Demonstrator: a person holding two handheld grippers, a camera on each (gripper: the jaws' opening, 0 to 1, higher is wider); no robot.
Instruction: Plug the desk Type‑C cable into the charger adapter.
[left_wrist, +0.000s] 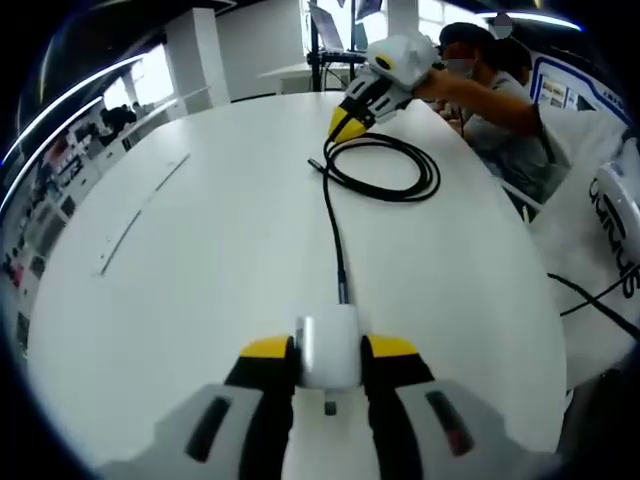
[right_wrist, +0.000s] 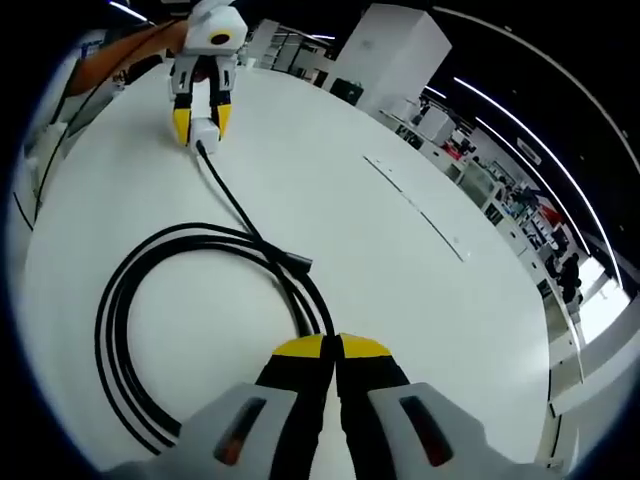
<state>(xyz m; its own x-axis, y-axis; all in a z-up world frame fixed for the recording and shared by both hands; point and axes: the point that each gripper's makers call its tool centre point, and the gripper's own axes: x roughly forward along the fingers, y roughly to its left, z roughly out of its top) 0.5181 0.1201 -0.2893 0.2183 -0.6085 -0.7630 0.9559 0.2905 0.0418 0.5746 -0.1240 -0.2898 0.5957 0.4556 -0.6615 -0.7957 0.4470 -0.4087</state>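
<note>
My left gripper (left_wrist: 329, 349) is shut on a white charger adapter (left_wrist: 329, 345), held just above the white table. A black cable (left_wrist: 338, 240) runs from the adapter's front end (left_wrist: 343, 292) away to a coil (left_wrist: 392, 170). The cable's loose connector (left_wrist: 315, 164) lies beside the coil. My right gripper (right_wrist: 333, 347) is shut, its yellow tips down at the coil's edge where the cable strands (right_wrist: 312, 300) pass beneath them; no gap shows between the jaws. The same coil (right_wrist: 125, 300) and loose connector (right_wrist: 301, 263) lie in front of it. Farther off, the left gripper (right_wrist: 203, 120) holds the adapter (right_wrist: 205, 130).
The round white table (left_wrist: 200, 250) has a thin seam line (left_wrist: 140, 215) on one side. A person sits at the far edge (left_wrist: 500, 100) behind the right gripper (left_wrist: 350, 118). Another black cable (left_wrist: 590, 300) hangs past the table's right edge. Office desks and pillars stand beyond.
</note>
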